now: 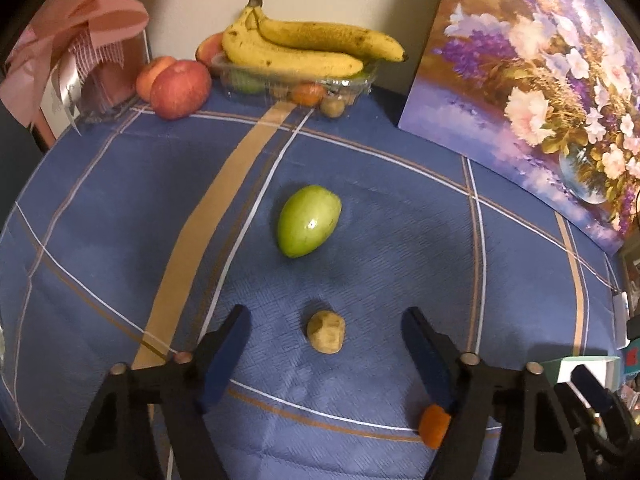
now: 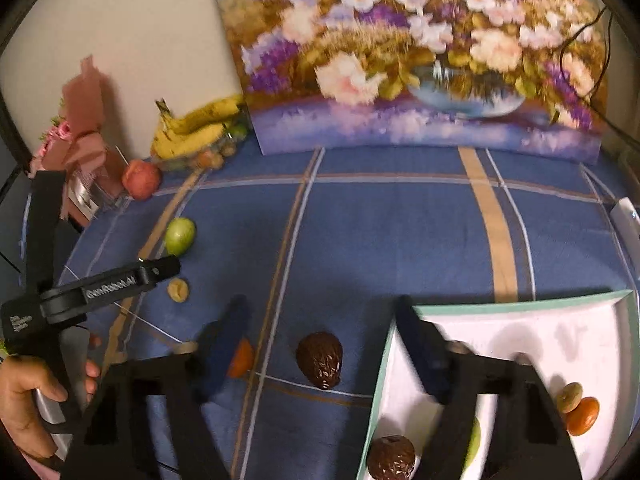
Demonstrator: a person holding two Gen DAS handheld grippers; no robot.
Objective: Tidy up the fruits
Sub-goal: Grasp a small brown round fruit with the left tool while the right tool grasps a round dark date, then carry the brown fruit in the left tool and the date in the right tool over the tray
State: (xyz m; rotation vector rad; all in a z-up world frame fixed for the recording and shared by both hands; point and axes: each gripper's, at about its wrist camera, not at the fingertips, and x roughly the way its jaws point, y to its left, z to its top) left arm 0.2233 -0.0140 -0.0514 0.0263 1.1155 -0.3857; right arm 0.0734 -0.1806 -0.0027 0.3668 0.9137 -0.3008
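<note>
Surface: blue plaid cloth (image 1: pixel 120 208) covers the table; all items listed stand on it.
Far left: pink ribbon-wrapped bouquet (image 1: pixel 76 52) against the wall, a red apple (image 1: pixel 181 89) just beside it with a second reddish fruit touching behind.
Back centre: clear plastic tray (image 1: pixel 360 80) holding small fruits, banana bunch (image 1: pixel 304 48) lying across its top.
Green fruit: oval green fruit (image 1: pixel 309 226) lies alone mid-cloth, well apart from the tray.
Left gripper: left gripper (image 1: pixel 326 320) points down at the cloth, jaws apart with nothing clamped; no pad touches anything.
Tan fruit: small tan fruit (image 1: pixel 326 332) sits on the cloth between the left fingers, clear of both.
Left hand: hand (image 2: pixel 28 388) wraps the left gripper's handle, seen from the right wrist view.
Orange fruit: small orange fruit (image 1: pixel 434 426) lies just beside the left gripper's right finger; in the right wrist view it is partly hidden behind the right gripper's left finger (image 2: pixel 224 344). Contact cannot be told.
Right gripper: right gripper (image 2: pixel 320 324) has jaws parted and holds nothing.
Dark fruit: wrinkled dark brown fruit (image 2: pixel 320 360) rests on the cloth between the right fingers, untouched.
White box: open white box (image 2: pixel 520 308) with teal rim at right; the right gripper's right finger overlaps its near corner.
Box contents: a second dark fruit (image 2: pixel 391 458), a green fruit partly hidden, a tan fruit (image 2: pixel 570 397) touching an orange one (image 2: pixel 584 416).
Backdrop: flower painting (image 2: pixel 400 60) leans against the wall.
</note>
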